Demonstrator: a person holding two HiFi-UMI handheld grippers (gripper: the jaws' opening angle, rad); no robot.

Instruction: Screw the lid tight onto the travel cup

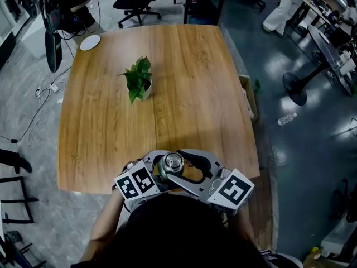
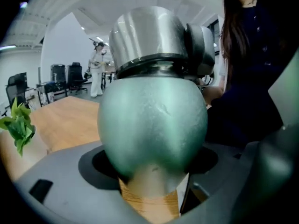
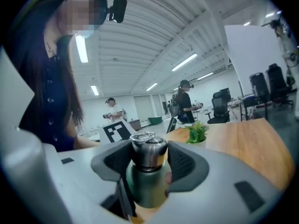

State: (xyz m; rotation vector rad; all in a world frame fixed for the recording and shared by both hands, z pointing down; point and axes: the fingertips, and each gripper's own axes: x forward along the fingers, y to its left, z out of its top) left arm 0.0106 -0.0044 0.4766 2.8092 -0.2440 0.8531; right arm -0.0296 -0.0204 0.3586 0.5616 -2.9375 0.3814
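A green travel cup (image 2: 154, 120) with a steel lid (image 2: 147, 34) stands at the table's near edge, right in front of the person. My left gripper (image 2: 154, 174) is shut on the cup's green body, which fills the left gripper view. My right gripper (image 3: 147, 161) is shut on the lid (image 3: 148, 148), with a dark ribbed pad pressed to each side; the cup body (image 3: 145, 188) shows below. In the head view the lid (image 1: 172, 162) sits between both grippers, the left gripper (image 1: 160, 171) and the right gripper (image 1: 179, 166) coming in from either side.
A small potted plant (image 1: 139, 81) stands mid-table, well beyond the cup. A white disc (image 1: 90, 42) lies at the wooden table's (image 1: 100, 166) far left corner. Office chairs (image 1: 134, 1) and people stand beyond the table; a bottle (image 1: 286, 118) lies on the floor to the right.
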